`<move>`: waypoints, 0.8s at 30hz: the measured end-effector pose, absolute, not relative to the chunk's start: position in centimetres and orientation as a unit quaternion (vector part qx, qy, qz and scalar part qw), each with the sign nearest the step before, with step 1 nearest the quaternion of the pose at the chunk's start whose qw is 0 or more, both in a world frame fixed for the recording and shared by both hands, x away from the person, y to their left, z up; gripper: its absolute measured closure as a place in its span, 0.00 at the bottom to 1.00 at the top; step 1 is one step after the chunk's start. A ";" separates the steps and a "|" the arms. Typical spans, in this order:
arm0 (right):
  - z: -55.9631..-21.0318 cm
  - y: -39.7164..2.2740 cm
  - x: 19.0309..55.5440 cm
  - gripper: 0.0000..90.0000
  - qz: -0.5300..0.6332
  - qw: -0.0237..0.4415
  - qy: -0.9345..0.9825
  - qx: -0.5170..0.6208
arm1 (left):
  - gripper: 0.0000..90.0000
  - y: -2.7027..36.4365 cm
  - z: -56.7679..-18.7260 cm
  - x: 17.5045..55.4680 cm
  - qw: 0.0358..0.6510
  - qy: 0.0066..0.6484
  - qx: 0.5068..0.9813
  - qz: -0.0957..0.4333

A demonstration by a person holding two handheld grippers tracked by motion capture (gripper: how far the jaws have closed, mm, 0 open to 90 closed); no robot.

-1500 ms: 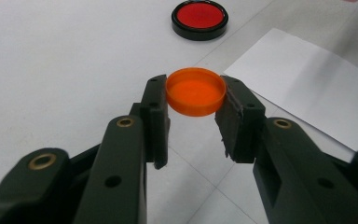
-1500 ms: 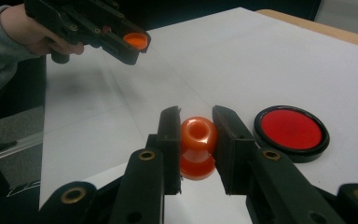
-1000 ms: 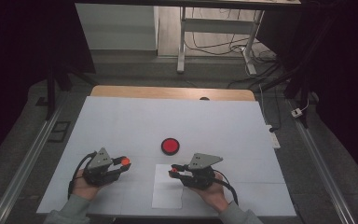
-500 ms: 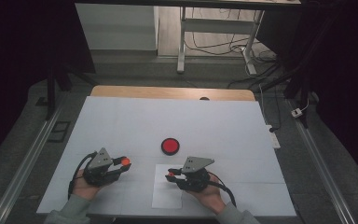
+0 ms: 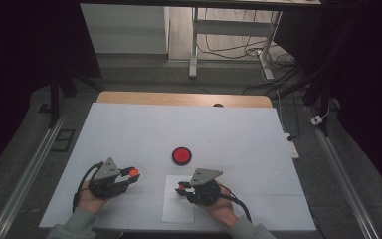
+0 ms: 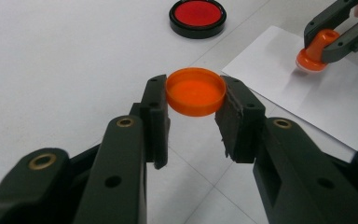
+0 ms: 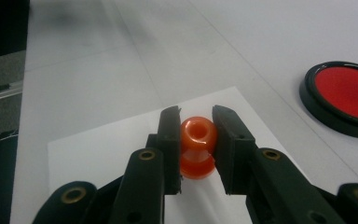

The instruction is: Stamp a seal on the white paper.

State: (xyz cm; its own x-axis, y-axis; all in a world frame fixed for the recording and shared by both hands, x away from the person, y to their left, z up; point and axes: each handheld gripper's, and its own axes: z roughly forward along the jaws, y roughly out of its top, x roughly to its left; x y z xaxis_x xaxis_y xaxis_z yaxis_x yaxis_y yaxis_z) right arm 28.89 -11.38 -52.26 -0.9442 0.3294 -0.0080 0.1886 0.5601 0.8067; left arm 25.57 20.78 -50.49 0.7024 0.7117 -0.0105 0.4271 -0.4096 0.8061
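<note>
The left claw [image 6: 191, 109] grips a light, rigid, slippery orange cap [image 6: 195, 91] by its rim, left of the paper sheet [image 5: 178, 199]. The right claw [image 7: 196, 135], clenched, presses an orange stamp [image 7: 197, 147] onto that sheet, held at its narrow waist.

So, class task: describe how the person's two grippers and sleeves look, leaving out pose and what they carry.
Both the left gripper and right gripper are black, each with two flat-padded jaws, brass-coloured pivot pins, a grey three-cornered top plate and a trailing black cable. The sleeves are grey-green.
</note>
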 end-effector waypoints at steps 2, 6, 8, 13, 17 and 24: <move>-52.3 -11.3 28.9 0.80 0.442 0.079 0.881 0.147 | 0.72 20.8 -50.5 25.6 0.419 0.346 0.822 0.170; -52.5 -11.2 28.8 0.80 0.438 0.081 0.883 0.146 | 0.72 20.8 -50.5 25.6 0.418 0.347 0.822 0.169; -52.6 -11.2 28.8 0.80 0.439 0.079 0.883 0.145 | 0.72 20.8 -50.5 25.6 0.418 0.347 0.822 0.170; -52.7 -11.1 28.7 0.80 0.435 0.082 0.885 0.145 | 0.72 20.8 -50.5 25.6 0.419 0.347 0.822 0.169; -52.7 -11.1 28.7 0.80 0.434 0.083 0.886 0.144 | 0.72 20.8 -50.5 25.6 0.419 0.347 0.822 0.169; -52.8 -11.1 28.8 0.80 0.435 0.083 0.885 0.146 | 0.72 20.8 -50.5 25.6 0.418 0.346 0.822 0.169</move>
